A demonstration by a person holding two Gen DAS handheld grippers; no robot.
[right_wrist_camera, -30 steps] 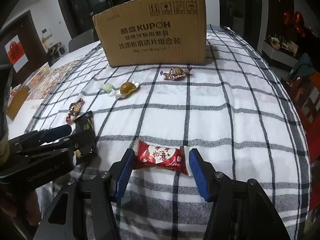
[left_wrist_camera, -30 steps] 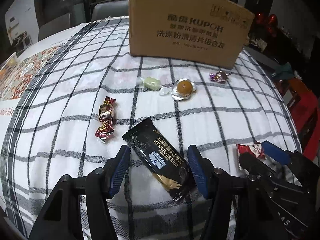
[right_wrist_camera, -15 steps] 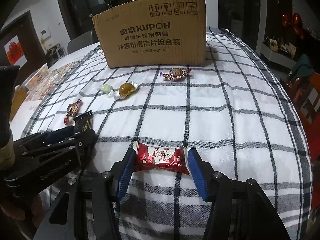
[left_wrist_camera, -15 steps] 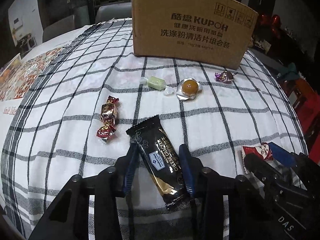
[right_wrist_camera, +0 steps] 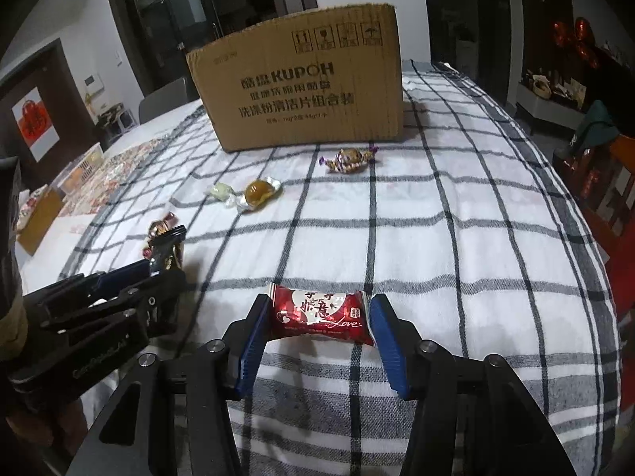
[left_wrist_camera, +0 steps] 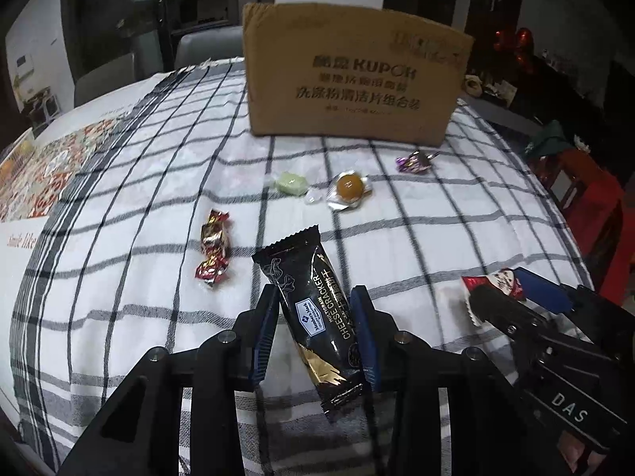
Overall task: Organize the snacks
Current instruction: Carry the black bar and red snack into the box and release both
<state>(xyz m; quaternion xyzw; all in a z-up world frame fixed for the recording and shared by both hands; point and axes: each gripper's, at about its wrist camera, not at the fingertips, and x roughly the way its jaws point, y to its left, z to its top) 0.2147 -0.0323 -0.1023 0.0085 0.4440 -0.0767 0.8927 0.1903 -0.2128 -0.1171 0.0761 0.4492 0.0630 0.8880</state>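
My left gripper (left_wrist_camera: 315, 301) is shut on a black cheese cracker pack (left_wrist_camera: 313, 309) and holds it lifted off the checked cloth; the pack also shows in the right wrist view (right_wrist_camera: 166, 252). My right gripper (right_wrist_camera: 319, 309) has its blue pads against both ends of a red heart-print candy (right_wrist_camera: 321, 313), raised a little above the cloth. That candy (left_wrist_camera: 496, 283) shows at the right of the left wrist view. A brown cardboard box (right_wrist_camera: 301, 99) stands upright at the back of the table.
Loose sweets lie on the cloth: a red-gold candy (left_wrist_camera: 214, 246), a green candy (left_wrist_camera: 291, 183), an orange jelly cup (left_wrist_camera: 349, 188) and a purple-wrapped candy (right_wrist_camera: 349, 160). A patterned mat (left_wrist_camera: 47, 162) lies at left. The table edge drops off at right.
The left jaws closed on the cracker pack and lifted it. The right jaws narrowed onto the red candy and raised it slightly.
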